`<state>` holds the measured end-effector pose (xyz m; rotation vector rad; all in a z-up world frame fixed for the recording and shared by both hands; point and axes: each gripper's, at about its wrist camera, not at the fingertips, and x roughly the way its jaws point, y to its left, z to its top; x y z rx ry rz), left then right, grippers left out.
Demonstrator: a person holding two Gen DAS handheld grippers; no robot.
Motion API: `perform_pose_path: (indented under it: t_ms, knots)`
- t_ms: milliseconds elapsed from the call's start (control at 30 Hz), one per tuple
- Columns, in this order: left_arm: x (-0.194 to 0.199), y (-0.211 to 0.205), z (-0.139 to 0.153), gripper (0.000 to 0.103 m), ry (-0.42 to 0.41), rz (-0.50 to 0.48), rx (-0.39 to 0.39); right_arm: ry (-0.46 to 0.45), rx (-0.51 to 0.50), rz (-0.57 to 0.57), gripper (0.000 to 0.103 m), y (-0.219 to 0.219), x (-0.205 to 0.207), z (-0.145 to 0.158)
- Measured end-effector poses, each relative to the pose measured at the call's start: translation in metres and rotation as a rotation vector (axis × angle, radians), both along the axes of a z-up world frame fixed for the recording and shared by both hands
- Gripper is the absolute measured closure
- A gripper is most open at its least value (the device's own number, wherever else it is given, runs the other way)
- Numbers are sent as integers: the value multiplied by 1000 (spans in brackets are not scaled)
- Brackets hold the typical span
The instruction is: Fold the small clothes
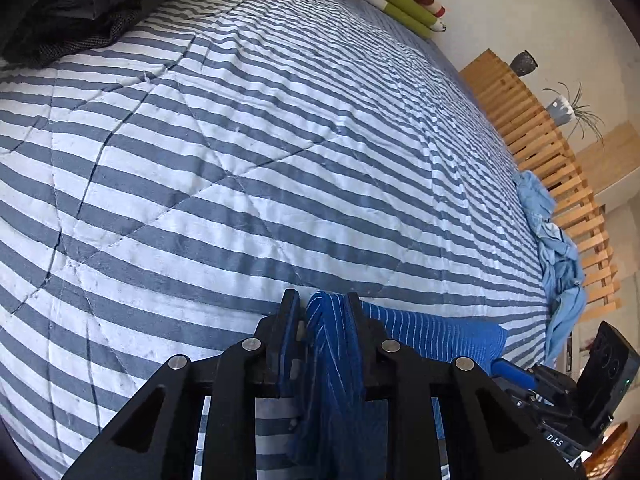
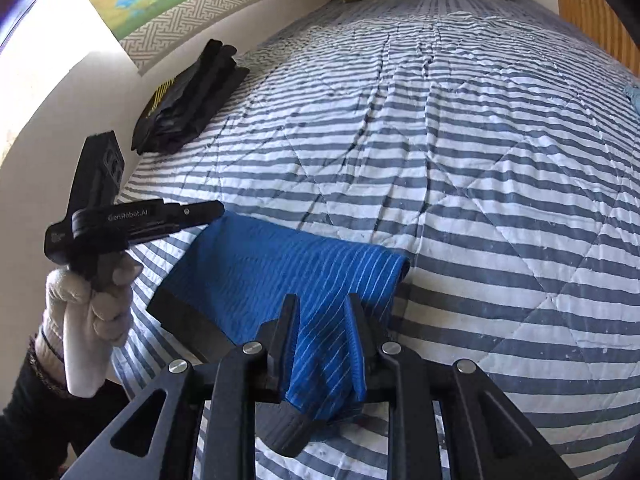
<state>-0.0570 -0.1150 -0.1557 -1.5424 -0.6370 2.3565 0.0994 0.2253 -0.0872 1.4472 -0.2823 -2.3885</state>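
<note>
- Striped quilt (image 2: 480,208) on bed, bearing clothes.
- Blue garment (image 2: 280,264): soft, light, limp; hold at edges.
- Left gripper (image 1: 322,308), right gripper (image 2: 322,312): each pinching garment.

Blue garment (image 2: 280,264) – ribbed knit; bedspread (image 2: 480,200) – matt quilted cotton.
</note>
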Motion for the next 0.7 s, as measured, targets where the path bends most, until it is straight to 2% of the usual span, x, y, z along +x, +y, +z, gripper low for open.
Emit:
perform_pose_path:
  t_ms: [67, 133, 167, 200, 267, 300, 333, 367, 433, 567, 700]
  knots:
    - [5, -7, 1, 75, 0, 9, 19, 18, 59, 29, 82, -1, 11, -10]
    - [13, -13, 10, 75, 20, 30, 4, 26, 101, 37, 80, 2, 19, -12]
    - [18, -14, 14, 75, 28, 35, -11, 22, 109, 22, 75, 6, 22, -10]
    - [24, -15, 20, 74, 35, 27, -14, 21, 92, 6, 75, 12, 24, -6]
    - [36, -13, 29, 60, 41, 5, -9, 13, 53, -39, 74, 24, 28, 0]
    - [41, -12, 31, 43, 37, 0, -7, 8, 38, -68, 73, 30, 29, 3]
    - [47, -10, 32, 32, 33, -12, 1, 0, 20, -93, 67, 35, 29, 4]
    - [51, -7, 32, 32, 29, -30, 11, -12, -5, -114, 60, 41, 30, 4]
    - [56, 2, 28, 32, 11, -50, -1, -43, -60, -133, 56, 48, 29, 0]
    - [57, 8, 13, 33, -33, -48, 5, -132, -185, -142, 56, 52, 23, -16]
    - [56, 13, 5, 45, -30, -72, -26, -201, -301, -154, 55, 53, 18, -29]
